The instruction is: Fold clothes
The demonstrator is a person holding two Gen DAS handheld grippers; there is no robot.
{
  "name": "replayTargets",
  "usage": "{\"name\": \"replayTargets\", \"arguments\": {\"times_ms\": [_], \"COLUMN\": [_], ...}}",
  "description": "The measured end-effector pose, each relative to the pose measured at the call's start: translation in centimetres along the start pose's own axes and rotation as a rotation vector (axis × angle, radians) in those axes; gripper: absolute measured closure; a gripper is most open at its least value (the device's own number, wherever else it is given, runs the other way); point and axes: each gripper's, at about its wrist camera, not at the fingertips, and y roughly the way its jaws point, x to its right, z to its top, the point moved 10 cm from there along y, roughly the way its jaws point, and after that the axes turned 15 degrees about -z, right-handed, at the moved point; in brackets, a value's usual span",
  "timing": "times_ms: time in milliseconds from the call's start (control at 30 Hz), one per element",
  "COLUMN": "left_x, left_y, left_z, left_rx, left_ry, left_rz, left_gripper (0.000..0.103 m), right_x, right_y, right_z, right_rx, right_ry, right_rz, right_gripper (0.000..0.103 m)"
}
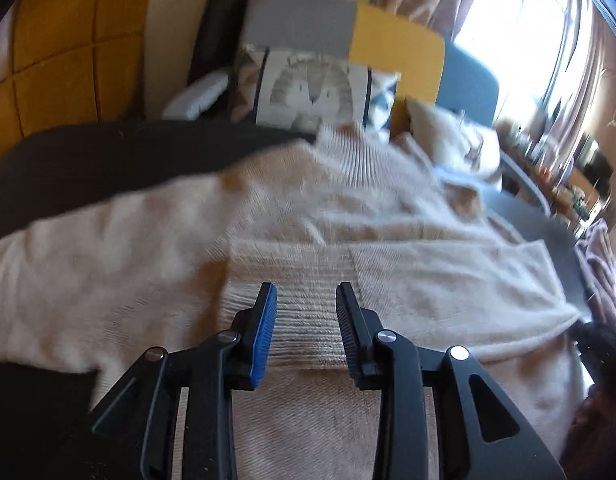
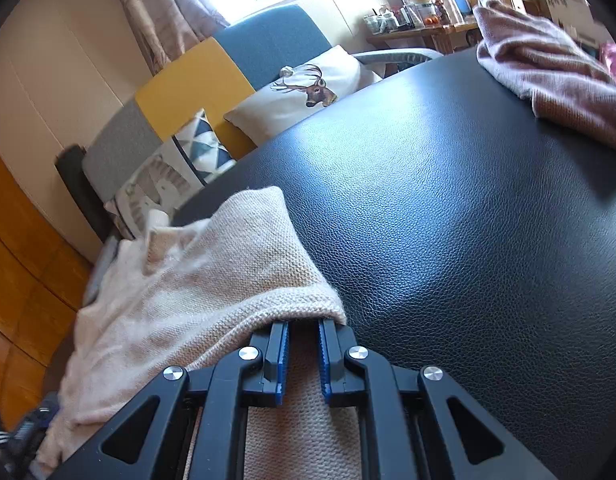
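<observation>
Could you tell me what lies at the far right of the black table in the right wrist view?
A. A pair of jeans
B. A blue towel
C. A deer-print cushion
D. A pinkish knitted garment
D: the pinkish knitted garment lies on the black table at its far right edge.

A cream knitted sweater (image 1: 292,216) lies spread across the black leather-like surface (image 2: 467,208), its ribbed collar at the far edge and a ribbed cuff folded in over the near middle. In the right wrist view its fabric is bunched at the left, the hem raised in a fold. A pinkish knitted garment (image 2: 555,72) lies crumpled far right.
</observation>
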Motion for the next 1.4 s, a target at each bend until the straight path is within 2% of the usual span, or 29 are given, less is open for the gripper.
{"name": "replayTargets", "arguments": {"times_ms": [133,267,333,433,533,633,733,833,900,967,1033,1100,1200,1233,1400], "left_x": [-0.2,-2.3,-3.5,-3.7,-3.6,-3.6,-3.5,-3.6,-3.6,-3.6,-3.6,-3.6,-3.6,-3.6,-3.5], "left_y": [-0.5,-1.4,-1.1,-1.0,-0.9,-0.9,-0.8,-0.7,-0.7,-0.8,-0.8,-0.8,-0.8,-0.8,-0.7], "left_z": [-0.2,-0.5,-0.6,-0.5,-0.7,-0.7,-0.6,-0.6,-0.6,-0.6,-0.7,-0.6,-0.6,-0.7,-0.8], "left_rx": [0.038,0.090,0.094,0.105,0.104,0.107,0.108,0.105,0.105,0.104,0.103,0.103,0.103,0.103,0.103], "left_ry": [-0.003,-0.085,-0.132,-0.132,-0.125,-0.128,-0.126,-0.123,-0.120,-0.119,-0.119,-0.119,-0.114,-0.111,-0.099], "left_rz": [-0.023,-0.028,-0.045,-0.052,-0.052,-0.058,-0.055,-0.055,-0.056,-0.059,-0.061,-0.061,-0.056,-0.052,-0.038], "left_gripper": [0.069,0.068,0.068,0.068,0.066,0.066,0.066,0.065,0.064,0.063,0.062,0.062,0.062,0.062,0.062], "right_x": [1.0,3.1,4.2,3.7,2.8,2.0,0.9,-1.0,-2.8,-4.2,-5.5,-5.6,-5.0,-4.8,-4.3], "right_y": [-0.3,-1.6,-1.1,-1.1,-1.5,-3.7,-6.5,-7.8,-6.9,-4.7,-1.9,1.3,4.9,5.5,7.7], "right_z": [-0.1,0.9,0.5,0.2,-0.8,-1.6,-0.4,2.0,3.3,3.9,3.9,3.6,4.0,4.5,6.8], "right_rx": [0.000,0.078,0.041,-0.031,-0.165,-0.265,-0.196,-0.100,-0.062,-0.049,-0.062,-0.109,-0.156,-0.151,-0.095], "right_ry": [0.102,0.216,0.267,0.224,0.124,-0.062,-0.202,-0.240,-0.261,-0.310,-0.367,-0.424,-0.418,-0.400,-0.338], "right_rz": [0.093,0.077,0.048,0.060,0.065,0.018,0.016,0.050,0.072,0.045,0.009,-0.064,-0.144,-0.150,-0.187], "right_gripper": [0.092,0.092,0.092,0.088,0.085,0.082,0.082,0.080,0.079,0.079,0.079,0.080,0.080,0.082,0.083]}}
